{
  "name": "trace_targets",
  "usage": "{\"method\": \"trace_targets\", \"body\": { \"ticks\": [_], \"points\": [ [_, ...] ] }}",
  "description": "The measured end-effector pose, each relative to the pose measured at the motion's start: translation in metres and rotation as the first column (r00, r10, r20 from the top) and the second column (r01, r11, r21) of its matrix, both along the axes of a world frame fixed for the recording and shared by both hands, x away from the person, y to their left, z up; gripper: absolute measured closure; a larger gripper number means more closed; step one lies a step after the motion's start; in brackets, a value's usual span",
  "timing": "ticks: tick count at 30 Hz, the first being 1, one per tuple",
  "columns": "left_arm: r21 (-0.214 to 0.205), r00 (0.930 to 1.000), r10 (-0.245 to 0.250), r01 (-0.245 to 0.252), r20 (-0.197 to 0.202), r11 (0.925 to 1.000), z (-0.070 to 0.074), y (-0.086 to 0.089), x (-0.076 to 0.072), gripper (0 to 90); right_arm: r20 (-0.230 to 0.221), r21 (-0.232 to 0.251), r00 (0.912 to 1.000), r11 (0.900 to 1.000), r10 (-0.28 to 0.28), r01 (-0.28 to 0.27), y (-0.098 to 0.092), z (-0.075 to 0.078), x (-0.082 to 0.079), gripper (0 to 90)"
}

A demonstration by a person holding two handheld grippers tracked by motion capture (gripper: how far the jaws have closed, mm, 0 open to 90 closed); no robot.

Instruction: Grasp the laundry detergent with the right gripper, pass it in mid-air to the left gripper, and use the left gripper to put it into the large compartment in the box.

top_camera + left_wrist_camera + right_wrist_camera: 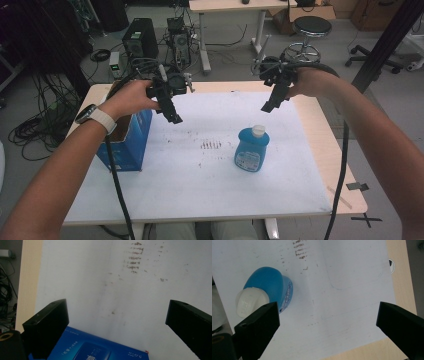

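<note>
Left gripper point(172, 111) and right gripper point(268, 103) spread, empty, above table, blue bottle point(251, 148) mid-sheet, blue box point(131, 141) at left edge.

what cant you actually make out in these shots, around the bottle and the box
- Blue bottle: label print too small to read in the high view; in the right gripper view the near jaw covers part of its white cap.
- Blue box: its inside is hidden by the left hand and the box wall in the high view; the left gripper view cuts it off at the bottom edge, print blurred.
- Dark marks on the white sheet: too small to identify.
</note>
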State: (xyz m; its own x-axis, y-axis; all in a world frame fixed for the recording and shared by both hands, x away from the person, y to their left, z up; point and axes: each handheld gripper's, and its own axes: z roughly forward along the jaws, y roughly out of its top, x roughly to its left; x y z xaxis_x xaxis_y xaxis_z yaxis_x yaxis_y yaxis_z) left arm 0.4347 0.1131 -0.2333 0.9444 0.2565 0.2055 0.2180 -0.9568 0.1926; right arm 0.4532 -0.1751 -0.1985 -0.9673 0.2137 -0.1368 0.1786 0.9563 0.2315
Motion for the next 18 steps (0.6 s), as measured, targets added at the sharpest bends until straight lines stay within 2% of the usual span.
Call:
{"method": "trace_targets", "body": {
  "ticks": [10, 14, 18],
  "points": [
    [-0.006, 1.0000, 0.006, -0.006, -0.002, 1.0000, 0.000, -0.002, 0.001, 5.2, -0.004, -0.004, 0.9995, 0.9995, -0.031, 0.031, -0.007, 0.003, -0.007, 4.5],
    [0.002, 1.0000, 0.001, -0.001, -0.003, 1.0000, 0.001, -0.003, 0.001, 5.2, -0.011, 0.019, 0.9992, 0.9990, -0.039, 0.040, -0.010, 0.006, -0.011, 4.3],
    [-0.001, 1.0000, 0.006, -0.006, -0.006, 1.0000, 0.001, -0.001, 0.000, 5.2, -0.025, 0.017, 0.9986, 0.9987, -0.047, 0.047, -0.013, 0.006, -0.017, 4.4]
  ]
}}
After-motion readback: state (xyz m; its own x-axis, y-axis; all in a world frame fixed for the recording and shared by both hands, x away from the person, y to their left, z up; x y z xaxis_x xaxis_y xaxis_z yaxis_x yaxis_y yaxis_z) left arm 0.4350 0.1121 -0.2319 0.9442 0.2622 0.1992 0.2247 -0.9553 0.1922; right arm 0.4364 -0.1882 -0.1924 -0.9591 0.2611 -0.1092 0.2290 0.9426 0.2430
